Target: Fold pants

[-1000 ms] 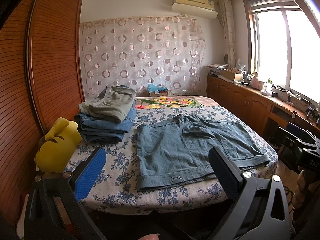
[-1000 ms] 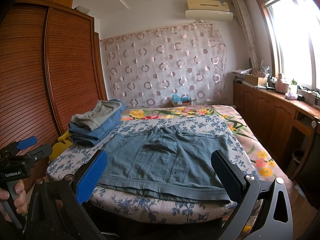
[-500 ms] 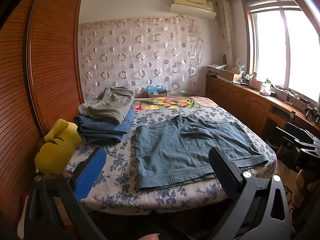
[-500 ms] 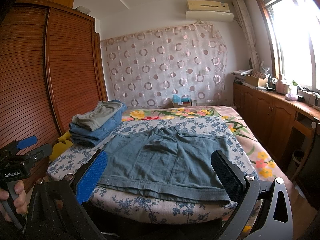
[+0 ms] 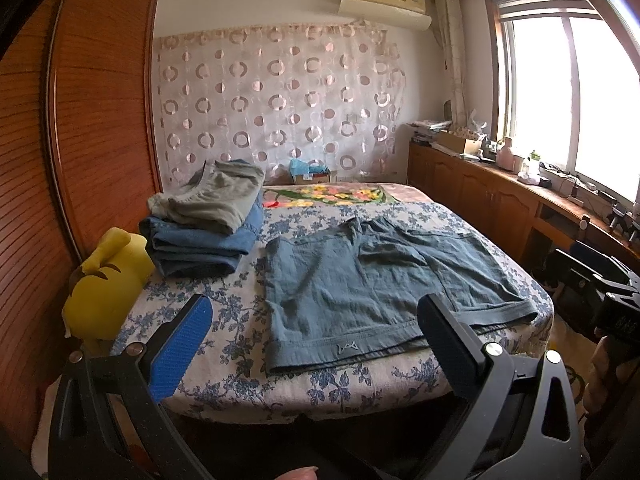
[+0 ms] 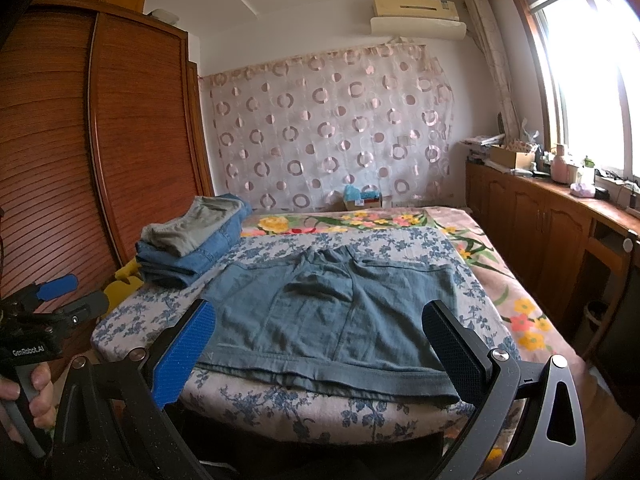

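Lying flat: one shorts; two grippers spread wide.

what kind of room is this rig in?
Most likely a home bedroom: a bed with a floral cover, a tall wooden wardrobe beside it, and a stack of folded clothes next to blue shorts.

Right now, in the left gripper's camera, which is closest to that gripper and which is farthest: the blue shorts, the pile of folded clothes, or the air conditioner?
From the left gripper:
1. Blue shorts, spread flat on the bed just ahead, hem nearest.
2. Pile of folded clothes, farther back on the bed's left side.
3. Air conditioner, high on the far wall.
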Action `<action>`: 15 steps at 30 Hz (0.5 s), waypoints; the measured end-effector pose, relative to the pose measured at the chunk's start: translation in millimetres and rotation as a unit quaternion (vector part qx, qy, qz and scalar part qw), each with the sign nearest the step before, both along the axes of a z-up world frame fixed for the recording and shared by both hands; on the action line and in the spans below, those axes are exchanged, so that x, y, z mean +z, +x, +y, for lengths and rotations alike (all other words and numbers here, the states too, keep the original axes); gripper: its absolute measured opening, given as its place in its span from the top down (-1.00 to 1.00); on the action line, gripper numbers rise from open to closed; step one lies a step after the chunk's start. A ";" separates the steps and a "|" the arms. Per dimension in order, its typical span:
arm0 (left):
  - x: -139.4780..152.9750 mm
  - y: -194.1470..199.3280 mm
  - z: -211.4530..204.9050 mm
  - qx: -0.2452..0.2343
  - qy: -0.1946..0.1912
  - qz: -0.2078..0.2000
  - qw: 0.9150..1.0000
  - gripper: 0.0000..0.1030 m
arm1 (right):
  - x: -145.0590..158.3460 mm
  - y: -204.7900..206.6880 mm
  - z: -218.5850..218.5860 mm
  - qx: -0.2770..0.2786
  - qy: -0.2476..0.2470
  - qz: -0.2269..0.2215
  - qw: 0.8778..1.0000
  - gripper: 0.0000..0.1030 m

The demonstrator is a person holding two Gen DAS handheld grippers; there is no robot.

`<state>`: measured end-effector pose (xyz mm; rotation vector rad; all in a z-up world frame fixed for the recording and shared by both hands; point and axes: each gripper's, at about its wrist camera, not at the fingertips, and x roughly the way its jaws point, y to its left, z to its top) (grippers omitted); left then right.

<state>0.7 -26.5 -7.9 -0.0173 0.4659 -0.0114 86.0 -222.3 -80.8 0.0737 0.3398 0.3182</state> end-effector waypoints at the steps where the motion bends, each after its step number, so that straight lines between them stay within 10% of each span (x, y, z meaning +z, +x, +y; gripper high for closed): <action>1: -2.4 1.7 0.6 -0.003 -0.001 0.004 1.000 -0.99 | -0.8 0.5 -0.5 -0.001 0.000 0.001 1.000 -1.00; 15: -34.2 31.9 7.6 -0.039 0.001 0.041 0.998 -0.99 | -19.5 27.0 -20.8 -0.026 -0.022 0.043 0.998 -1.00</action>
